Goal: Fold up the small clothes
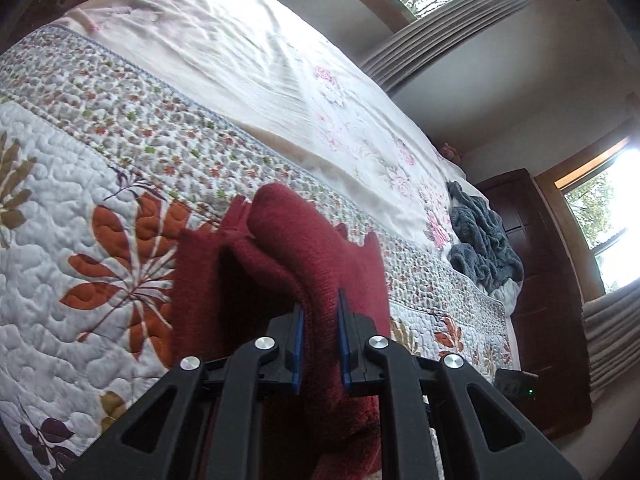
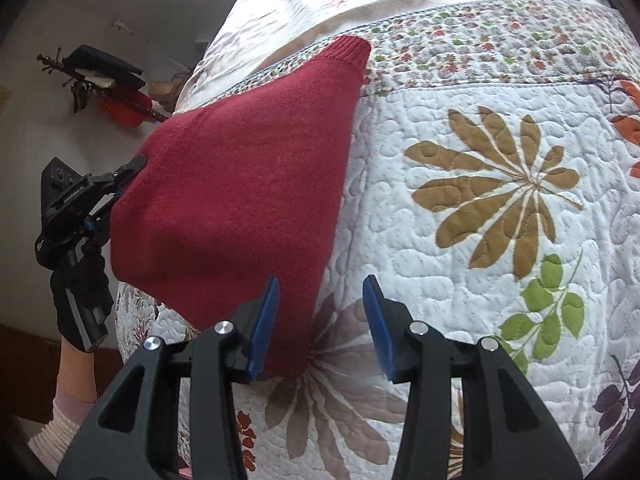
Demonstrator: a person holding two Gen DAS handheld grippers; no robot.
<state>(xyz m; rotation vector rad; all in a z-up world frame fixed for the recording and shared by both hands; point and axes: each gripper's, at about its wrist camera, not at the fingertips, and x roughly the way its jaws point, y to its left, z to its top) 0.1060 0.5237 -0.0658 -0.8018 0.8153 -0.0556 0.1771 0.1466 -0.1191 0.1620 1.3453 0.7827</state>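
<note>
- The left hand-held gripper (image 1: 320, 336) is clamped on a fold of the red knitted sweater (image 2: 240, 200); its blue pads (image 1: 297, 344) press the wool from both sides
- The sweater hangs lifted above the floral quilt (image 2: 460, 240) on the bed, its ribbed cuff (image 2: 348, 52) reaching toward the quilt's patterned border
- The right hand-held gripper (image 2: 320, 324) stands wide, holding nothing; its left pad lies just beside the sweater's lower edge
- A black-gloved hand (image 2: 80, 304) grips the left tool
- A grey-blue fleece garment (image 1: 480, 240) lies crumpled farther along the bed
</note>
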